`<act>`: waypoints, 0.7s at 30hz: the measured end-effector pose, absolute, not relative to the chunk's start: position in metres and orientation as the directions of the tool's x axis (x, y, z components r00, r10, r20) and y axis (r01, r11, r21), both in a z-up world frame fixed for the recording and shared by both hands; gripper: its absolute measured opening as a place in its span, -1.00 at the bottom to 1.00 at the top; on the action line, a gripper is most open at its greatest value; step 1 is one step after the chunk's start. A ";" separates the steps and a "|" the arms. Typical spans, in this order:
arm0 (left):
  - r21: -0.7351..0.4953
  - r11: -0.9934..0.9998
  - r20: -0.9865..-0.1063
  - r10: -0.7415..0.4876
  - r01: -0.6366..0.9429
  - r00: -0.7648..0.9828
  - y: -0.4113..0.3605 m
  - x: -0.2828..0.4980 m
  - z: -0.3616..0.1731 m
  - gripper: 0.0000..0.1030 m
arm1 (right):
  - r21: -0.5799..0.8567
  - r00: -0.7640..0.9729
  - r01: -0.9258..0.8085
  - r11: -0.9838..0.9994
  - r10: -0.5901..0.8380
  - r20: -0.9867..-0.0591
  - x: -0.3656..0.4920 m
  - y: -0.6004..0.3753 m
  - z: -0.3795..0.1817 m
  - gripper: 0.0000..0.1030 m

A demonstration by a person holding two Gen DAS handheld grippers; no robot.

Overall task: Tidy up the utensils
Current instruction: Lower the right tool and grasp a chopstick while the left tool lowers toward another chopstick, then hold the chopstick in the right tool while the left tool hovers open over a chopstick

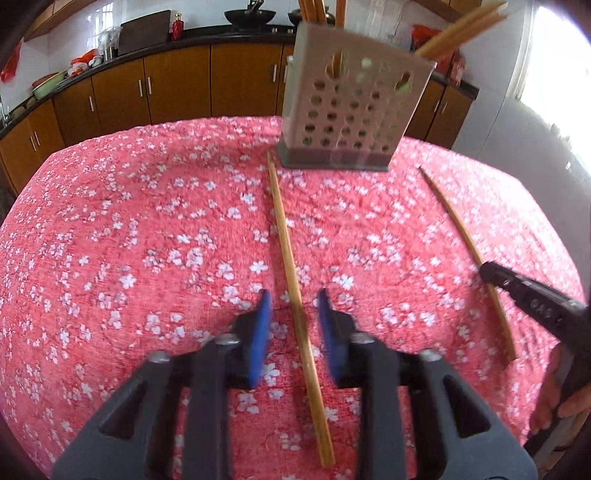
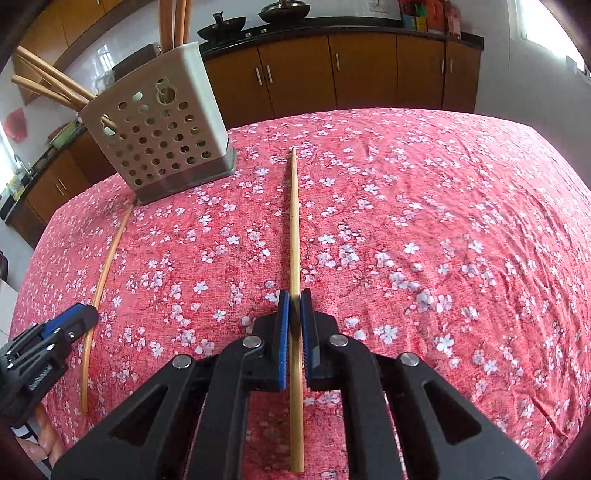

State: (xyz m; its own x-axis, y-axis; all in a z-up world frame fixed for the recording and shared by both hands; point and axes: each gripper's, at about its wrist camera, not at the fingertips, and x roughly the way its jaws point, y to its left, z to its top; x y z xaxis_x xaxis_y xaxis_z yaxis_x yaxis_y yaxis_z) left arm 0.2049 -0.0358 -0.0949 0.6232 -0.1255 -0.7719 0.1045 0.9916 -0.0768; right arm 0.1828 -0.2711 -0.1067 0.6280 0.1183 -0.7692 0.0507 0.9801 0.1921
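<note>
A perforated white utensil holder [image 1: 354,107] stands at the far side of the table with several chopsticks in it; it also shows in the right wrist view [image 2: 162,125]. My left gripper [image 1: 293,299] is open, its jaws either side of a wooden chopstick [image 1: 291,258] lying on the cloth. My right gripper [image 2: 294,299] is shut on a second chopstick [image 2: 294,221], which lies along the cloth. In the left wrist view that chopstick [image 1: 454,225] and the right gripper [image 1: 491,271] are at the right. In the right wrist view the left gripper [image 2: 85,314] is beside the first chopstick [image 2: 107,266].
The table is covered by a pink floral cloth [image 1: 129,240]. Brown kitchen cabinets [image 1: 177,85] and a dark counter with woks [image 1: 249,16] run behind it. The table's far edge is just behind the holder.
</note>
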 end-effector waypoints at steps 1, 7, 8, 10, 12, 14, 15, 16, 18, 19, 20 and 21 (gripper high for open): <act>-0.059 0.993 -0.772 -0.110 0.101 0.626 -0.035 0.206 -0.096 -0.82 | 0.193 0.628 0.048 0.980 0.120 -0.769 0.183 -0.269 -0.106 -0.86; -0.044 0.999 -0.779 -0.040 0.010 0.625 0.004 0.219 -0.095 -0.85 | 0.188 0.628 0.031 0.982 0.128 -0.767 0.188 -0.261 -0.110 -0.86; -0.043 0.999 -0.780 -0.033 -0.002 0.625 0.010 0.221 -0.095 -0.85 | 0.186 0.629 0.028 0.982 0.128 -0.767 0.189 -0.261 -0.110 -0.86; -0.040 0.999 -0.781 -0.011 -0.031 0.624 0.029 0.229 -0.095 -0.85 | 0.183 0.630 0.027 0.983 0.125 -0.767 0.191 -0.262 -0.109 -0.86; -0.035 0.998 -0.783 0.000 -0.044 0.622 0.039 0.234 -0.095 -0.83 | 0.177 0.633 0.023 0.984 0.123 -0.764 0.195 -0.261 -0.108 -0.86; -0.034 0.998 -0.780 0.006 -0.051 0.625 0.047 0.238 -0.095 -0.77 | 0.156 0.637 0.015 0.988 0.111 -0.763 0.201 -0.259 -0.107 -0.86; -0.030 0.998 -0.779 0.009 -0.051 0.627 0.049 0.240 -0.095 -0.69 | 0.150 0.635 0.011 0.989 0.109 -0.765 0.204 -0.258 -0.108 -0.86; -0.023 0.998 -0.777 0.013 -0.050 0.630 0.050 0.241 -0.094 -0.63 | 0.145 0.630 0.010 0.989 0.106 -0.769 0.207 -0.258 -0.109 -0.86; -0.015 0.999 -0.771 0.016 -0.044 0.636 0.051 0.242 -0.095 -0.59 | 0.141 0.631 0.011 0.990 0.103 -0.769 0.210 -0.259 -0.109 -0.85; -0.018 0.999 -0.770 0.013 -0.042 0.638 0.052 0.243 -0.095 -0.57 | 0.138 0.631 0.010 0.990 0.101 -0.769 0.211 -0.259 -0.109 -0.85; -0.024 0.999 -0.770 0.008 -0.041 0.638 0.052 0.244 -0.095 -0.57 | 0.136 0.632 0.009 0.991 0.099 -0.768 0.212 -0.258 -0.110 -0.85; -0.028 0.999 -0.769 0.004 -0.041 0.639 0.052 0.245 -0.095 -0.57 | 0.134 0.636 0.007 0.991 0.099 -0.766 0.213 -0.258 -0.111 -0.85</act>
State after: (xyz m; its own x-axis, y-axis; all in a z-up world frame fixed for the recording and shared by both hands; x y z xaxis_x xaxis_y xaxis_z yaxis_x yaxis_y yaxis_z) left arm 0.2447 0.0516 -0.0946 0.6387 0.0042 -0.7694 -0.0409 0.9988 -0.0285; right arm 0.2127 -0.2585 -0.1105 0.6357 0.0986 -0.7656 0.0073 0.9910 0.1337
